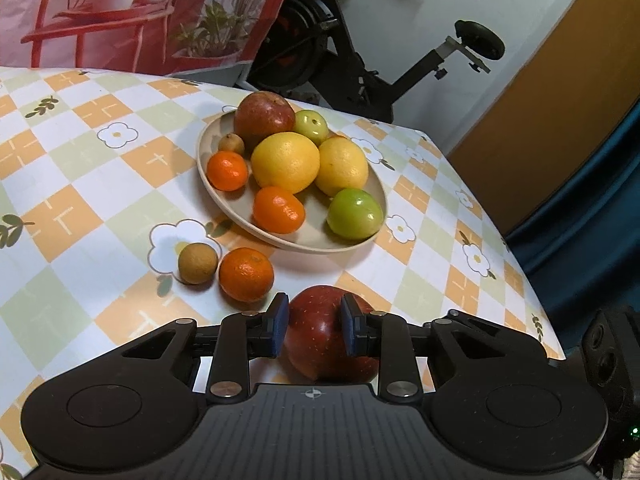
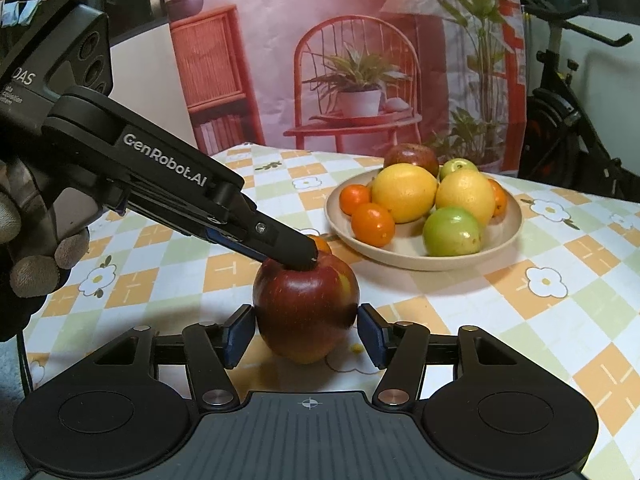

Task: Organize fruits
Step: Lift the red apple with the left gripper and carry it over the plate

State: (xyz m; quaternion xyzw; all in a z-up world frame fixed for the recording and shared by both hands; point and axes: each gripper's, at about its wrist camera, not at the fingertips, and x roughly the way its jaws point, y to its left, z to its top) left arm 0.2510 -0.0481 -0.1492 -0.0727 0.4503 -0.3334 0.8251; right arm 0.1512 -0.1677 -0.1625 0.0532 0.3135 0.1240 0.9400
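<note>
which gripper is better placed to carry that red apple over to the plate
Left. The left gripper already has its pads against the red apple, while the right gripper is open with gaps on both sides. The plate lies straight ahead of it.

The plate (image 1: 362,242) sits on the table (image 1: 100,184) and holds a heap of fruit. Seen from the left wrist, an orange (image 1: 246,274) lies on the cloth just before the plate, a small fruit (image 1: 198,263) touching it on its left. An apple (image 1: 326,336) stands nearer than both, apart from the plate, between the left gripper's (image 1: 313,326) pads.
</note>
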